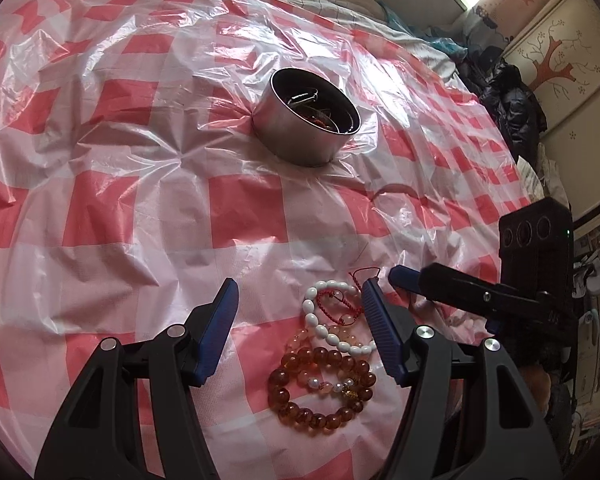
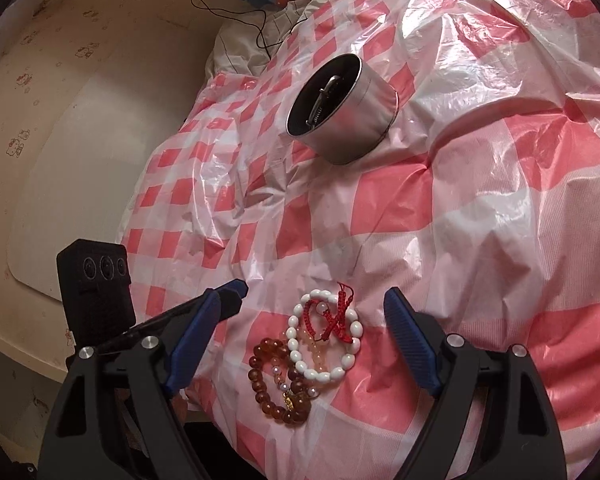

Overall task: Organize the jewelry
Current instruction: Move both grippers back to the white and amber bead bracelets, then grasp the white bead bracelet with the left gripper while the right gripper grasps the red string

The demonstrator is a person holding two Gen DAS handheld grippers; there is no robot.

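In the lower middle of both views a small pile of bracelets lies on the red-and-white checked plastic sheet (image 1: 140,208): a white bead bracelet (image 2: 323,374), an amber bead bracelet (image 1: 320,390) and a red cord bracelet (image 2: 332,320). The left gripper (image 1: 300,298) and the right gripper (image 2: 316,300) both stand wide around the pile and hold nothing. Higher in the frame, a round metal tin (image 1: 296,136) already holds some jewelry.

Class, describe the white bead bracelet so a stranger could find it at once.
Start at the metal tin on the red-and-white checked sheet, then come toward the camera to the jewelry pile. The white bead bracelet is its loop of opaque oval beads, unlike the round amber bead bracelet and the red cord across it.
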